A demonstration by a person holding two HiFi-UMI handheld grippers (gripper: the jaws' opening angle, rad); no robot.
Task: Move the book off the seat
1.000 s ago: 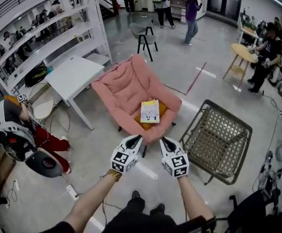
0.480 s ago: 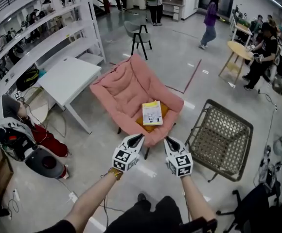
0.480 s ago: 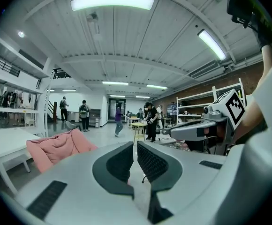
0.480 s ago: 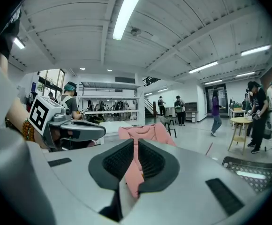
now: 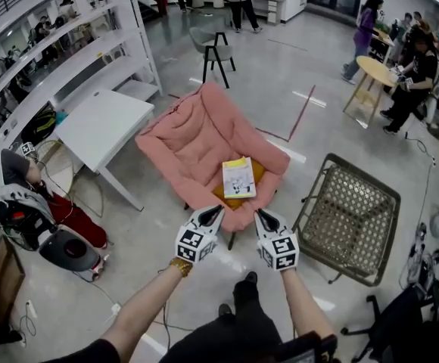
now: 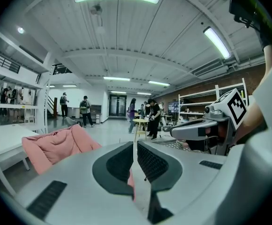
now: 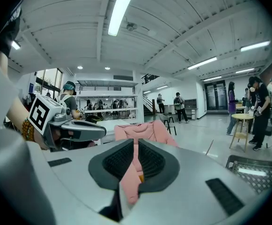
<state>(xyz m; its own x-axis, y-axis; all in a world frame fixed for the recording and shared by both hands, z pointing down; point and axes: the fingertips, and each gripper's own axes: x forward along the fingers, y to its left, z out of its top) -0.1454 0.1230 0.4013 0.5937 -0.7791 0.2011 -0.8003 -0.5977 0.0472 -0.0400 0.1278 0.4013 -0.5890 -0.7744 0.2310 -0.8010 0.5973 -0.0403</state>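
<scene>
A book [image 5: 238,177] with a yellow and white cover lies flat on an orange cushion [image 5: 254,174] on the seat of a pink padded chair [image 5: 193,138]. Both grippers hover side by side in front of the chair's front edge, pointing at it, short of the book. My left gripper [image 5: 218,211] is shut with nothing between its jaws; in its own view the left gripper [image 6: 135,146] has the pink chair [image 6: 56,144] to the left. My right gripper [image 5: 256,214] is shut and empty too; the right gripper [image 7: 137,149] looks at the pink chair [image 7: 140,130].
A woven metal-framed seat [image 5: 348,214] stands right of the chair. A white table [image 5: 102,127] and white shelving [image 5: 53,59] are to the left, with a seated person [image 5: 15,195] by them. A black chair [image 5: 212,48] and a round wooden table [image 5: 375,70] with people stand farther back.
Both grippers have moved forward together toward the chair's front edge, still shut. A person in purple at the back has walked to the right.
</scene>
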